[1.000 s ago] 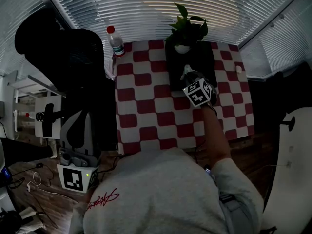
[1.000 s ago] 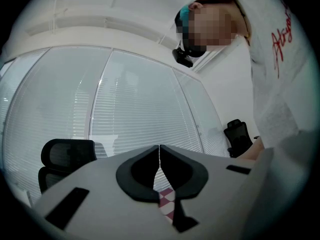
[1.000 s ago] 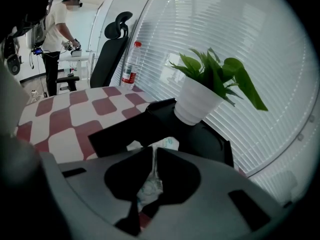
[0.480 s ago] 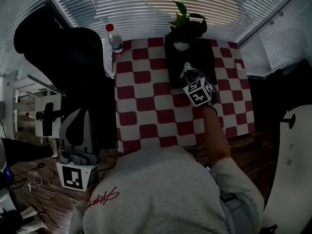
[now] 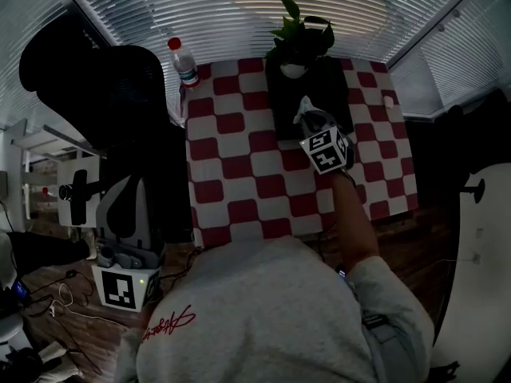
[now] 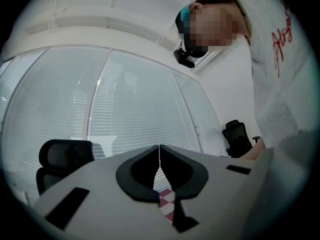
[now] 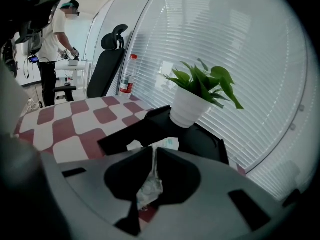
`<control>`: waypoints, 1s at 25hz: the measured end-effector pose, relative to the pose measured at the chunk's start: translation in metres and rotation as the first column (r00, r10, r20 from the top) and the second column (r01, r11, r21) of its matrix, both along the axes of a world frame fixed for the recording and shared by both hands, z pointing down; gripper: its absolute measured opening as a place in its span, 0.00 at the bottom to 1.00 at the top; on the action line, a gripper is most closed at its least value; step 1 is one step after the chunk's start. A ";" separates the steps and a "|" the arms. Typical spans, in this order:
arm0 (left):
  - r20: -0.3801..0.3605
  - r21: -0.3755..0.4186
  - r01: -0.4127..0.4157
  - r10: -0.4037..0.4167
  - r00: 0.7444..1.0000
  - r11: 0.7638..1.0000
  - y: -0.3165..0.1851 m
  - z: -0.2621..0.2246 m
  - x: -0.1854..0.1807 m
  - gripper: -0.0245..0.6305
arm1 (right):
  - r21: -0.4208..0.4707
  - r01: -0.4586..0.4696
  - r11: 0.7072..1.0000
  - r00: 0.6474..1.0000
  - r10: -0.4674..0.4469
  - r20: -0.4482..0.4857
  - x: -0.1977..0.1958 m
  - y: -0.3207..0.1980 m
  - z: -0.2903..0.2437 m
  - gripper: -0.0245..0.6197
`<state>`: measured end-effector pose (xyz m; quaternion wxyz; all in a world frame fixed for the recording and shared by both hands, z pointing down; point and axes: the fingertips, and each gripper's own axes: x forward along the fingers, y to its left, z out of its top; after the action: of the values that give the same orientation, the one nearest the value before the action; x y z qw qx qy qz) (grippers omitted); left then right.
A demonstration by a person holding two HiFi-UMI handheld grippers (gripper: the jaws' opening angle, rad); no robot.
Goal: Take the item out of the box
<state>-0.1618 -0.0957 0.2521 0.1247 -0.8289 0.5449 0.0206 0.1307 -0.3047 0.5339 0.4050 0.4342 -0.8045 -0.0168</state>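
In the head view a black box (image 5: pixel 335 94) lies at the far middle of the red-and-white checked table (image 5: pixel 239 166), and a potted plant (image 5: pixel 297 46) stands at its far end. My right gripper (image 5: pixel 308 120) hovers over the box's near part, shut on a pale crinkled packet (image 5: pixel 303 108). The right gripper view shows the packet (image 7: pixel 149 186) pinched between the jaws of my right gripper (image 7: pixel 154 156), with the box (image 7: pixel 150 129) and the white pot (image 7: pixel 187 110) beyond. My left gripper (image 5: pixel 128 210) hangs off the table's left side, and in its own view my left gripper (image 6: pixel 159 159) is shut on nothing.
A water bottle (image 5: pixel 182 61) stands at the table's far left corner. A black office chair (image 5: pixel 96 86) is left of the table. Window blinds (image 5: pixel 239 6) run behind it. A person (image 7: pixel 52 44) stands far off in the room.
Only the head camera has shifted slightly. The right gripper stays over the box with the packet, and the left gripper has not moved.
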 end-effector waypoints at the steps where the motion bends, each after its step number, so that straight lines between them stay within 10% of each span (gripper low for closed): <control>1: 0.001 0.000 0.000 0.000 1.000 1.000 0.000 0.000 0.000 0.06 | 0.004 -0.002 1.000 1.000 0.002 0.004 0.000 0.001 -0.001 0.10; 25: -0.001 -0.006 -0.043 0.043 0.999 0.999 0.002 0.002 0.012 0.07 | 0.127 -0.044 0.991 0.994 0.031 0.104 0.006 0.023 -0.032 0.10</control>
<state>-0.1493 -0.0936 0.2537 0.1217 -0.8409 0.5269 0.0219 0.1365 -0.2813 0.5015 0.3349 0.4749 -0.8129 -0.0391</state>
